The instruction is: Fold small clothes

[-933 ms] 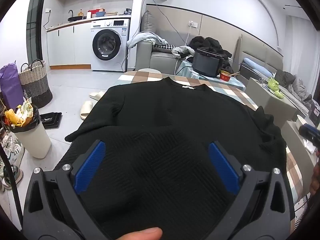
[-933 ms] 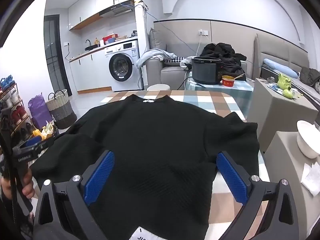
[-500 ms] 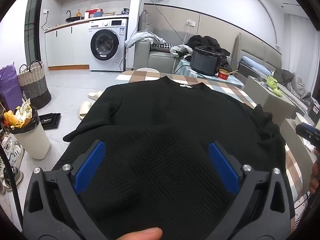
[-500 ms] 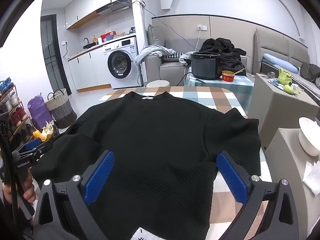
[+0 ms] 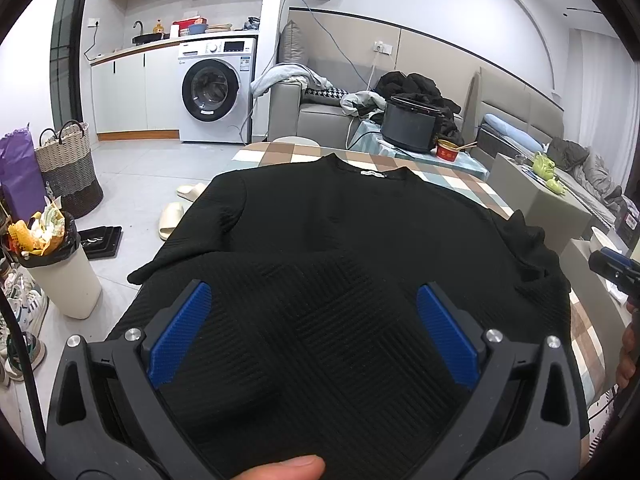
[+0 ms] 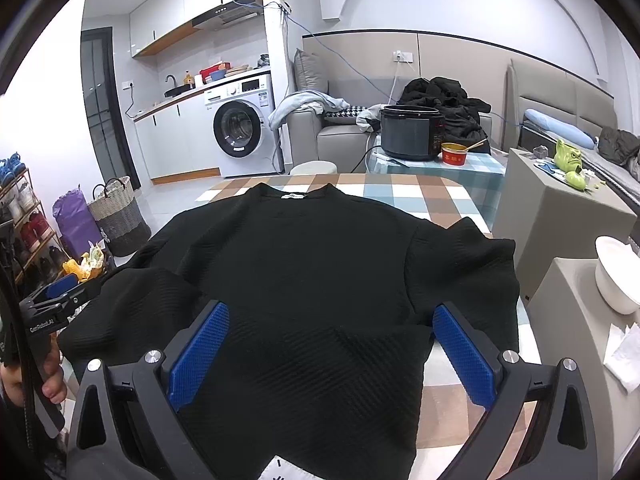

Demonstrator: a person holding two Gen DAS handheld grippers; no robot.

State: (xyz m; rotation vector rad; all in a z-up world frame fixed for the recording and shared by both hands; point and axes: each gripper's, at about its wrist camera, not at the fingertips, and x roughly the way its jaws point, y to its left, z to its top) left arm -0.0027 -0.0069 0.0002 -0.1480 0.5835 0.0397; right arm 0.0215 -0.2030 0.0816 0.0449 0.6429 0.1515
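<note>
Left wrist view, item one: black sweater (image 5: 340, 240), spread on the checked table (image 5: 452, 184), collar away from you, hem toward you. Its left sleeve lies folded in over the lower body, the cuff end between your spread blue pads

Item two: left gripper (image 5: 316, 320), jaws wide apart, pinching nothing; cloth lies under it, not in it. Against the frames of a moment ago the view sits slightly further back and the collar lower in frame; the sleeve fold itself has not shifted. Judged: the left sleeve fold is laid and released

Right wrist view, item three: right gripper (image 6: 330, 344), jaws likewise wide, hovering over the hem, gripping nothing. The view has drawn back a little over the same span

Item four: right sleeve (image 6: 472, 268), spread outward toward the table's right edge, not yet folded. Judged: that is your next piece

Item five: white label (image 6: 280, 470) at the near hem
</note>
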